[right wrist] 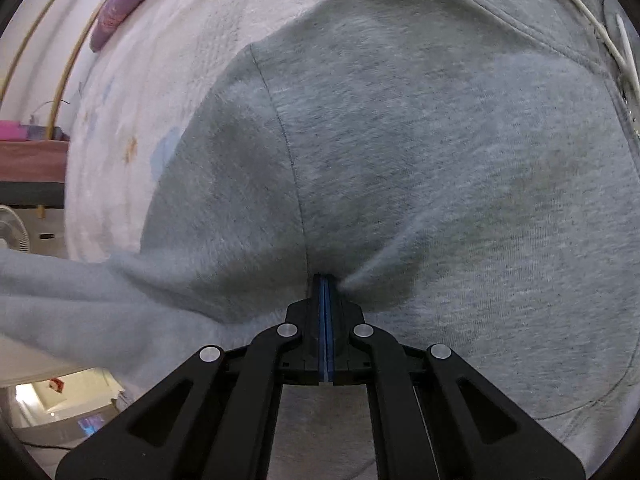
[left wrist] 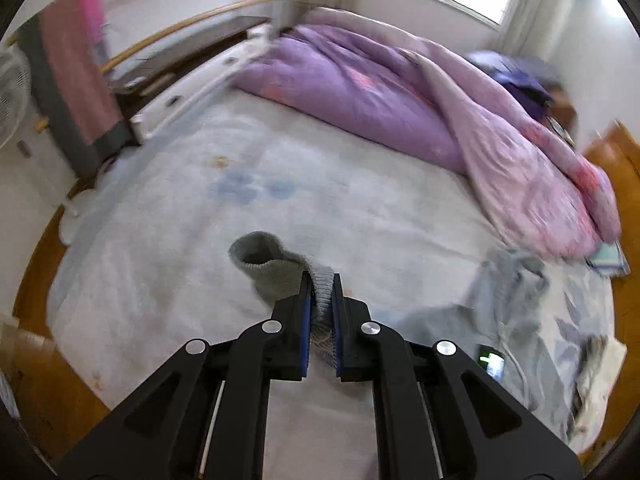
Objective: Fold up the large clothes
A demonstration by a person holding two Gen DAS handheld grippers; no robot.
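Observation:
A grey hooded sweatshirt [right wrist: 440, 160] lies spread on the pale bed sheet [right wrist: 160, 60], its white drawstring [right wrist: 592, 28] at the top right. My right gripper [right wrist: 325, 278] is shut, its tips pinching a small pucker of the fabric next to a seam. One sleeve [right wrist: 60, 296] stretches away to the left. In the left wrist view my left gripper [left wrist: 322, 280] is shut on the ribbed grey cuff [left wrist: 264, 264] of that sleeve, held up high above the bed sheet [left wrist: 200, 200]. The rest of the sweatshirt [left wrist: 508, 292] is bunched at the right.
A purple and pink duvet [left wrist: 360, 88] is heaped along the far side of the bed. A pink and grey towel [left wrist: 76, 68] hangs on a wooden rail at the left, beside a white fan [left wrist: 12, 96]. A small lit screen [left wrist: 492, 360] lies on the bed. Wooden floor [left wrist: 52, 392] surrounds the bed.

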